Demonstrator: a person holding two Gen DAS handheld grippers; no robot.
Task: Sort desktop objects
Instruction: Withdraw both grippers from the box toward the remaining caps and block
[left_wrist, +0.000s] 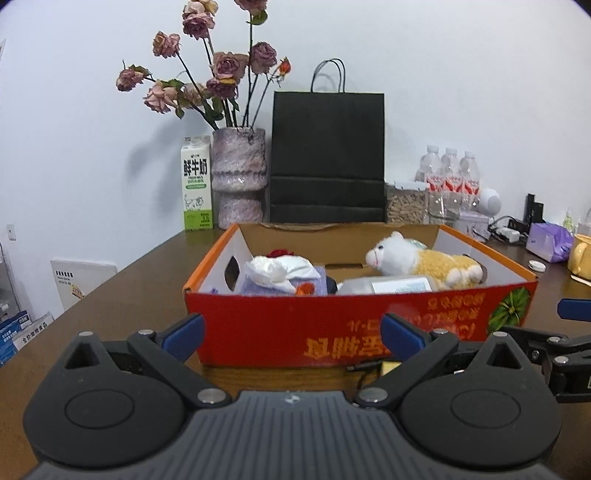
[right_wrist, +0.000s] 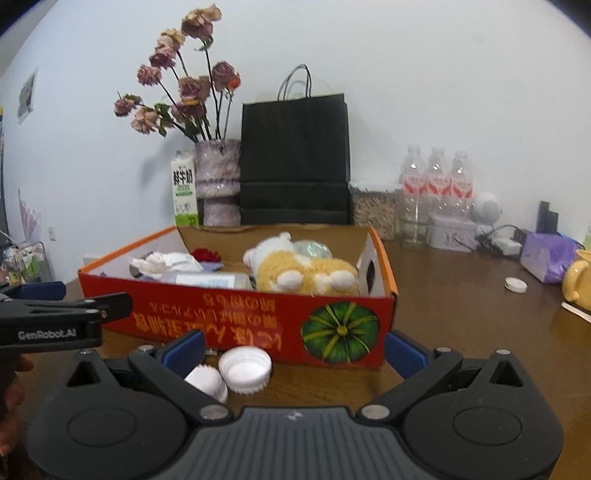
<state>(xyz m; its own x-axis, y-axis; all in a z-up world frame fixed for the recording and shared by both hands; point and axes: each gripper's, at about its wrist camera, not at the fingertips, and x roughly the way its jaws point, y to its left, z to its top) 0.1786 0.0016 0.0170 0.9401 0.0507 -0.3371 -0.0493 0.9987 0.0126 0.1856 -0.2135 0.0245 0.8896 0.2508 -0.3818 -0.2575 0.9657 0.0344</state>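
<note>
- Two grippers, both spread wide and holding nothing: left gripper (left_wrist: 291, 338) low over the wooden table (left_wrist: 140, 295), facing the red box (left_wrist: 332, 325); right gripper (right_wrist: 293, 354) likewise just short of the same box.
- Between the right fingers, on the table: two white caps (right_wrist: 243, 369), one large and mouth-up, one smaller and ribbed, touching each other, just in front of the box wall.
- Near the left gripper's right finger: a small dark cable and yellowish bit (left_wrist: 373, 367) at the foot of the box; too small to name.
- Inside the box already: a plush toy (left_wrist: 424, 262), a crumpled tissue pack (left_wrist: 273, 275), a clear bottle (left_wrist: 384, 286) lying flat, something red at the back.
- Farther off to the right, loose on the table: another white lid (right_wrist: 516, 285), a purple packet (right_wrist: 550, 256), a yellow mug (right_wrist: 578, 280).
- Likely next: pinching a cap and dropping it into the box.
- Risks, as judged: closing on both caps at once and squirting one away; shallow, smooth rim slipping from the pads; fingers nudging the light cardboard wall and shoving the box; the two grippers, close side by side, colliding.
</note>
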